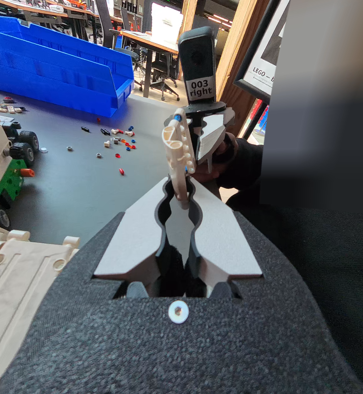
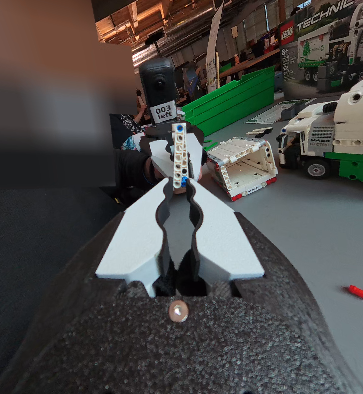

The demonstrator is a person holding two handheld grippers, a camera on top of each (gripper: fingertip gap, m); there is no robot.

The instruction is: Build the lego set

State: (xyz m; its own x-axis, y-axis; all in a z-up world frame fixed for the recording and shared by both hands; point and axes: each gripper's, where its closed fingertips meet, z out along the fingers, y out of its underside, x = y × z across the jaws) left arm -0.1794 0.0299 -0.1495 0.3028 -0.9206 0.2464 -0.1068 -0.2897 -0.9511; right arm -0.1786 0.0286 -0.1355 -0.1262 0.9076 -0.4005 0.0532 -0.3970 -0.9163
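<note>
Between our left fingers (image 1: 181,187), in the left wrist view, we pinch the lower end of a white beam piece (image 1: 179,153); its long axis runs up and away from the tips, toward the right gripper (image 1: 208,138) just beyond it. Whether that gripper's fingers press on the piece we cannot tell from here. Left of our fingers the table (image 1: 80,191) carries roughly two dozen loose small pins and rings (image 1: 120,140), one blue bin (image 1: 59,70), one truck (image 1: 7,157) and one white panel (image 1: 22,273).

Ahead of our right fingers (image 2: 179,183), in the right wrist view, the same beam piece (image 2: 179,157) stands upright, one blue pin (image 2: 179,128) at its top and one (image 2: 184,181) at its foot. Our tips sit close around the foot, seemingly closed on it, while the left gripper (image 2: 172,153) sits behind the beam. Both grippers are equally near, so we judge the next move is a push or transfer along that upright axis. Right of the fingers lie one white box section (image 2: 242,164), one truck (image 2: 334,136), one green bin (image 2: 229,102), one set box (image 2: 325,47) and one red pin (image 2: 359,292).
</note>
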